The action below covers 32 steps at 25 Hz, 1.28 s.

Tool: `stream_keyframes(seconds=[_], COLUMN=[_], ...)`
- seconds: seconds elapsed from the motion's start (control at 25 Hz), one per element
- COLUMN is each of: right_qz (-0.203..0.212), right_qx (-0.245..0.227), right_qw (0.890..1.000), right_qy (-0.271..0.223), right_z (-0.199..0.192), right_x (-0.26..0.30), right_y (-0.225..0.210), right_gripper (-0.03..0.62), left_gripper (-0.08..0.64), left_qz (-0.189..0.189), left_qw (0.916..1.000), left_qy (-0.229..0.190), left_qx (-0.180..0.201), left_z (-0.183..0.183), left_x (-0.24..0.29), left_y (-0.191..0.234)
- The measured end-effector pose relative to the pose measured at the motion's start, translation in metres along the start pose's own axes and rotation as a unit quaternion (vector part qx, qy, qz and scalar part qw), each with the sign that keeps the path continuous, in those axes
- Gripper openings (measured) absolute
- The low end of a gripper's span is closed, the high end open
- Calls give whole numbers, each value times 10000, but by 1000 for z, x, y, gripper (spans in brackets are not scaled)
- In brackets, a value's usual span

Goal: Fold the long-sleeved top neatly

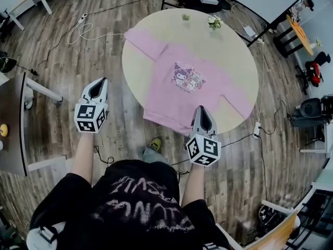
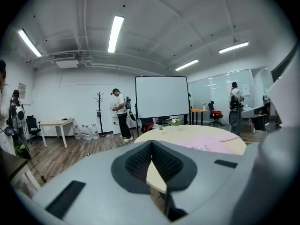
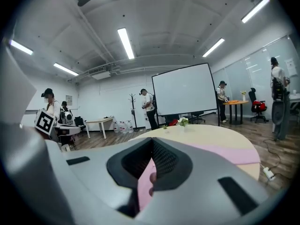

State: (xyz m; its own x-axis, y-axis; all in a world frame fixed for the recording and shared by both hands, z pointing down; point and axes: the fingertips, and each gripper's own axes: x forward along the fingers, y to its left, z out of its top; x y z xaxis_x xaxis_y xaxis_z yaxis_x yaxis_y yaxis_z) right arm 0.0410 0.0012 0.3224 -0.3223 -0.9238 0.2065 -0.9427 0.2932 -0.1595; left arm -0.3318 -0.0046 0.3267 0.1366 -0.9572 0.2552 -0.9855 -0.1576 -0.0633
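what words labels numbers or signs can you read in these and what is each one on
No text here reads clearly.
The black T-shirt of the person: pale scratchy lettering, too distorted to read.
The cartoon print on the pink top: any lettering too small to tell.
The cubes on the left gripper and right gripper: square markers, no words.
The wall notice: too small.

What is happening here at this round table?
A person holds a gripper in each hand in front of a round table, where a pink long-sleeved top lies spread flat, not yet folded. Both grippers are shut and empty: the left gripper is over the floor, the right gripper at the top's near hem.
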Motion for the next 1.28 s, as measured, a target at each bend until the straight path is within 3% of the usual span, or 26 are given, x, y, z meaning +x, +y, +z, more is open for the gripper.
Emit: stream_keyframes(seconds=[0.32,0.64,1.28], right_qz=[315,386,48], right_qx=[94,96,-161], right_qw=[9991,9982,9942], right_qy=[272,444,1059], right_z=[2,-7,-28], right_x=[68,110,237], right_y=[-33,-43,0], right_gripper=[5,5,5], left_gripper=[8,8,8], left_qz=[381,482,-79], left_qw=[9984,9970,9943], left_qy=[393,565,1018], left_qx=[110,201,308], left_z=[-3,-16,-63], left_x=[57,92,239], left_y=[7,26,126])
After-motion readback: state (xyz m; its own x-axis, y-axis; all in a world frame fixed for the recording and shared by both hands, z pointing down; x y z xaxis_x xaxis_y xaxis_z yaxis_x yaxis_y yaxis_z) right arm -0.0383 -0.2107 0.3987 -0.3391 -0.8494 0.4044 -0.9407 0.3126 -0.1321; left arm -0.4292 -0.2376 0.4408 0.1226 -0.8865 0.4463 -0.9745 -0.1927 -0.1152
